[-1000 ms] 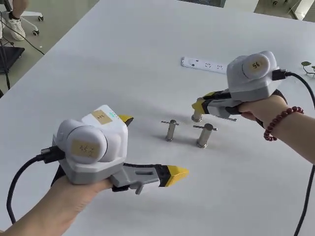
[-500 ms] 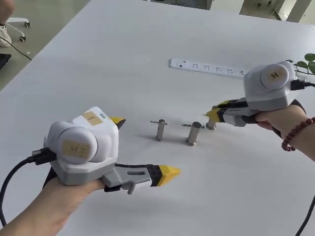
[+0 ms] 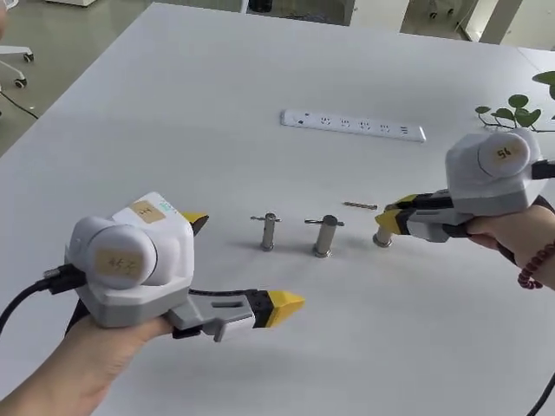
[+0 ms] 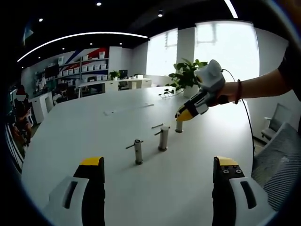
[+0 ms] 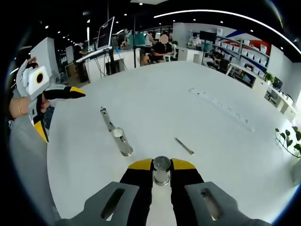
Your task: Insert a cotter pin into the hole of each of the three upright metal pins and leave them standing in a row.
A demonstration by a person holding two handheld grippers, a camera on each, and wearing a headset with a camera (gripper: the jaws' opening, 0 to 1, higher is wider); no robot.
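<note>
Two upright metal pins stand side by side, the left pin (image 3: pixel 268 231) and the middle pin (image 3: pixel 323 235), each with a cotter pin through its top. My right gripper (image 3: pixel 388 220) is shut on a third upright pin (image 3: pixel 382 239), just right of them and roughly in line. In the right gripper view the jaws of that gripper (image 5: pixel 162 165) press both sides of this pin (image 5: pixel 162 176). A loose cotter pin (image 3: pixel 360 205) lies on the table behind it. My left gripper (image 3: pixel 241 261) hovers open near the front left, holding nothing.
A white power strip (image 3: pixel 351 124) lies farther back on the white table (image 3: pixel 173 104). A potted plant (image 3: pixel 516 108) is at the far right edge. People and office desks (image 5: pixel 160 44) are in the background.
My right gripper has carried the third pin from behind the other two out to the right and nearer, into line with them. The left gripper has hardly moved.
</note>
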